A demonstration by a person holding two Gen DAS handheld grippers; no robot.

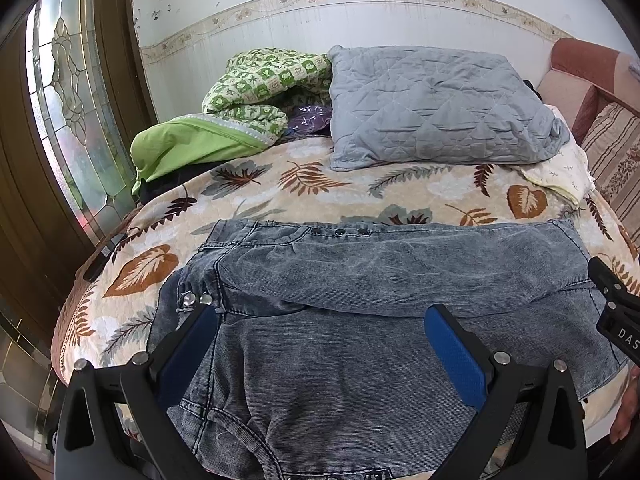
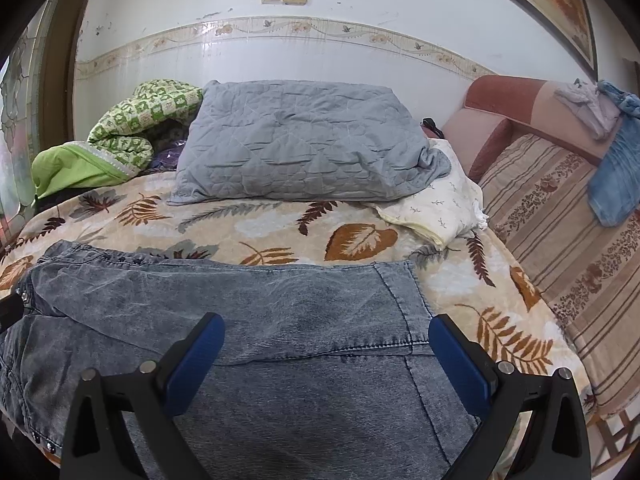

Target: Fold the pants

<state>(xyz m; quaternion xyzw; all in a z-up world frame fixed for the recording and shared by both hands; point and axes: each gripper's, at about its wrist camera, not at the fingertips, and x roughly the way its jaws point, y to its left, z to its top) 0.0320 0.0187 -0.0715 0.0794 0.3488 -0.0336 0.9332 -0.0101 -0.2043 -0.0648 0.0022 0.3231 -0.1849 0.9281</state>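
Note:
Grey-blue washed denim pants (image 1: 360, 320) lie on the leaf-patterned bedspread (image 1: 280, 184), doubled over so one layer rests on another, with the waist and metal studs at the left. My left gripper (image 1: 322, 324) hovers open just above the waist end, blue pads wide apart and nothing between them. In the right wrist view the pants (image 2: 248, 320) show their hemmed leg ends near the right. My right gripper (image 2: 326, 334) is open above that hem end, holding nothing. It also shows as a black body, the right gripper (image 1: 616, 308), at the edge of the left wrist view.
A grey quilted pillow (image 2: 296, 144) and a green checked blanket (image 1: 260, 92) lie at the back of the bed. A small white cushion (image 2: 444, 204) sits beside a striped pink sofa (image 2: 560, 232). A glass-panelled door (image 1: 68, 100) stands at the left.

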